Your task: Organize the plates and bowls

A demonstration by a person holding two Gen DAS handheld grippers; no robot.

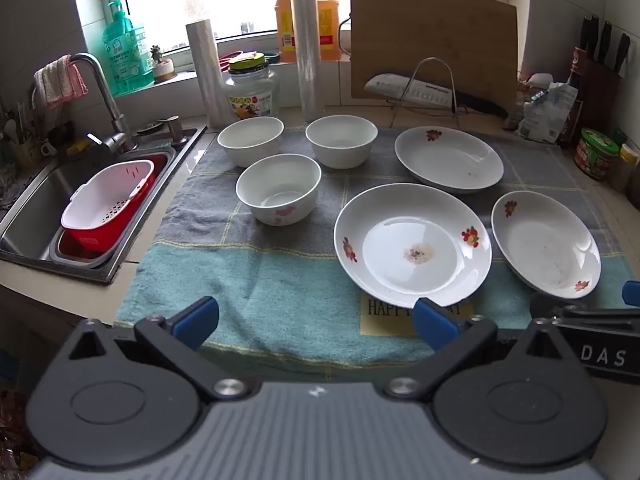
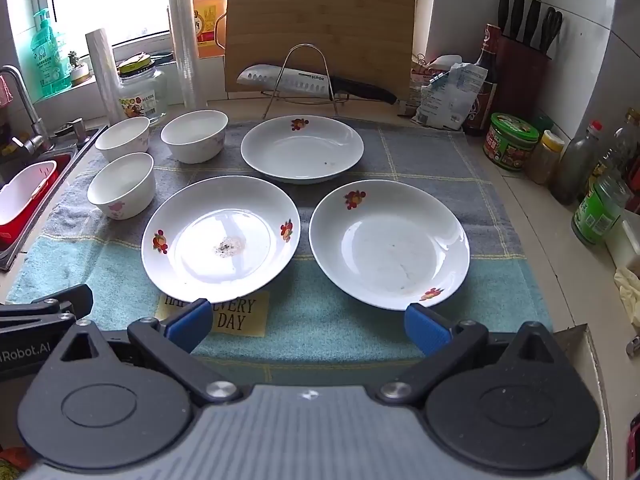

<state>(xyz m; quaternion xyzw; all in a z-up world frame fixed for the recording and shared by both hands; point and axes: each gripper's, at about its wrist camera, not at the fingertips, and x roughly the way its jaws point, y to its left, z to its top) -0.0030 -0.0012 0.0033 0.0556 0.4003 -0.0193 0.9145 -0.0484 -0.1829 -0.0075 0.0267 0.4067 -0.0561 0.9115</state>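
Three white bowls stand at the cloth's back left: the nearest bowl [image 1: 279, 188] [image 2: 121, 184] bears a pink flower, with a far left bowl [image 1: 250, 140] [image 2: 123, 137] and a far right bowl [image 1: 341, 140] [image 2: 194, 135] behind it. Three white flower-printed plates lie to their right: a front middle plate [image 1: 412, 244] [image 2: 222, 238] with crumbs, a far plate [image 1: 449, 159] [image 2: 302, 148] and a right plate [image 1: 546, 243] [image 2: 389, 243]. My left gripper [image 1: 316, 322] hangs open over the cloth's near edge. My right gripper [image 2: 308, 322] is open too, short of the plates, holding nothing.
The dishes rest on a grey and teal towel [image 1: 260, 280] [image 2: 340, 320]. A sink [image 1: 36, 208] with a red and white basket [image 1: 108, 200] lies to the left. A knife on a wire rack [image 2: 316, 80], a cutting board, bottles and jars [image 2: 508, 140] crowd the back and right.
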